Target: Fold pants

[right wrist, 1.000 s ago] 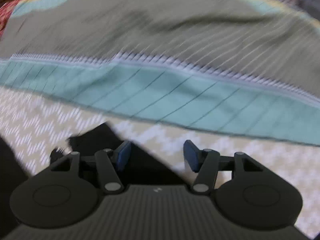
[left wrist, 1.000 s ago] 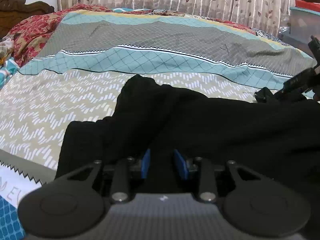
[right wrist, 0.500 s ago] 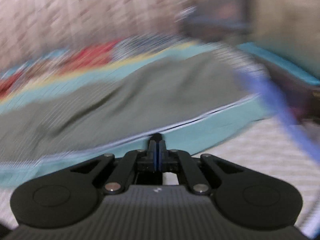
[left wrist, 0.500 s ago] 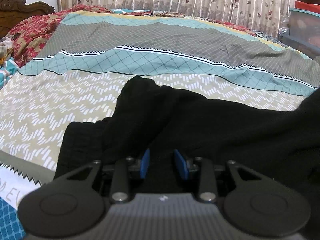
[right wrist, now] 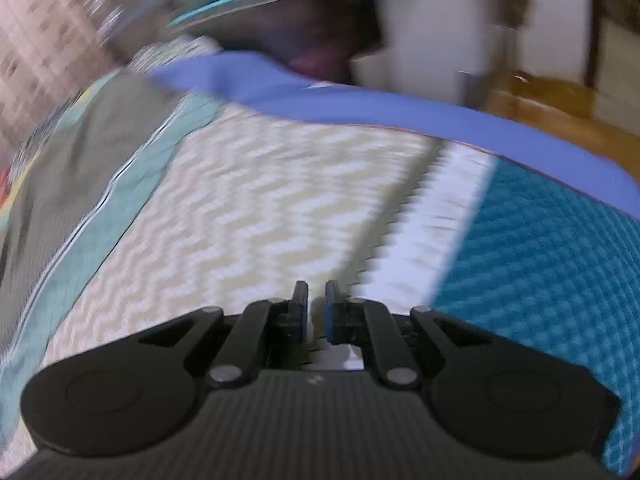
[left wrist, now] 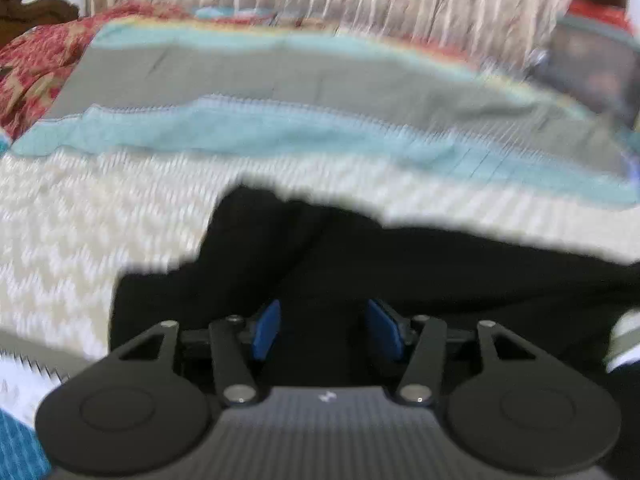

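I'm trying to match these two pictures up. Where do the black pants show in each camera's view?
Left wrist view: the black fabric pants fill the lower middle, lying on the bed just ahead of the open left gripper.
Right wrist view: no pants in sight; the right gripper, nearly closed, points over bare bedding.
Shared landmark: the beige-and-white zigzag band of the bedspread, bordered by its teal stripe.
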Motion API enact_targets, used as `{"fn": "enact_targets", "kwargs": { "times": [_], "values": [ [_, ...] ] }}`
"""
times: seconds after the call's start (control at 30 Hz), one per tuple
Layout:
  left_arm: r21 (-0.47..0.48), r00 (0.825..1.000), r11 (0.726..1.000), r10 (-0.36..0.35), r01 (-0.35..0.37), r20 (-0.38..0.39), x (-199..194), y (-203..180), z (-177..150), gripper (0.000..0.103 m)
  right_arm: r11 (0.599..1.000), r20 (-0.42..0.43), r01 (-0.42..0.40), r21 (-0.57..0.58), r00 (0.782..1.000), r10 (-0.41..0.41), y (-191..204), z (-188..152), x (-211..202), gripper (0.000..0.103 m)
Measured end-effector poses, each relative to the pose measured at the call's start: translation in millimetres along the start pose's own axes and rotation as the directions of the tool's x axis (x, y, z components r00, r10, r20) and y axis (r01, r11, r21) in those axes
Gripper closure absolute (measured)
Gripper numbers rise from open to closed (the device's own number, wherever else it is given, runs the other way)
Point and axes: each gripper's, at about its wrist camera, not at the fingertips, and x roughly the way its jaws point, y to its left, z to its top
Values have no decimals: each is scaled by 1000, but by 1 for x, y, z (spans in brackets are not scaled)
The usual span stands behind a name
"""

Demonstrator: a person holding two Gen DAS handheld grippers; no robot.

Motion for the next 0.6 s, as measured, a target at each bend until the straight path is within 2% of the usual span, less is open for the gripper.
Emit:
{"fn": "enact_targets", "kwargs": {
  "times": [0.07,0.1,0.13,0.17,0.23,0.33,0.37,0.43,0.47,0.5,0.53,0.57,0.6],
  "values": [
    [51,996,997,49,-53,77,-13,0,21,38,999,52,15,-40,999,-13,-4,7,-5,90],
    [70,993,994,74,-81,95,-13,0,31,28,997,62,7,-78,998,-2,1,10,-9,90],
    [94,989,989,103,-113,108,-9,1,43,21,992,61,-17,-125,998,25,9,13,-9,86],
    [124,985,982,132,-146,114,-2,1,53,12,983,44,-52,-174,997,60,20,17,-7,67],
    [194,981,964,165,-183,106,16,-2,65,7,960,-7,-107,-257,994,109,45,19,1,39],
    [261,980,946,197,-192,8,58,-7,70,6,922,-45,-127,-367,992,118,74,10,18,38],
    [266,978,944,207,-194,-24,70,-9,68,9,911,-91,-138,-388,990,111,82,7,30,38],
    [266,976,948,204,-176,-79,86,-14,62,24,900,-183,-123,-417,982,50,88,0,47,40],
    [257,975,953,195,-162,-106,90,-17,56,45,893,-224,-115,-434,974,16,88,-7,55,41],
    [248,976,957,183,-148,-121,91,-18,53,63,888,-225,-111,-447,974,9,86,-13,56,43],
    [244,976,960,172,-137,-130,90,-19,47,70,876,-196,-107,-470,981,14,84,-19,49,54],
    [257,976,957,174,-137,-129,89,-24,42,83,865,-184,-113,-488,983,25,83,-23,42,79],
    [281,976,948,186,-147,-114,86,-28,38,86,861,-177,-140,-489,982,59,81,-25,32,98]
  ]
}}
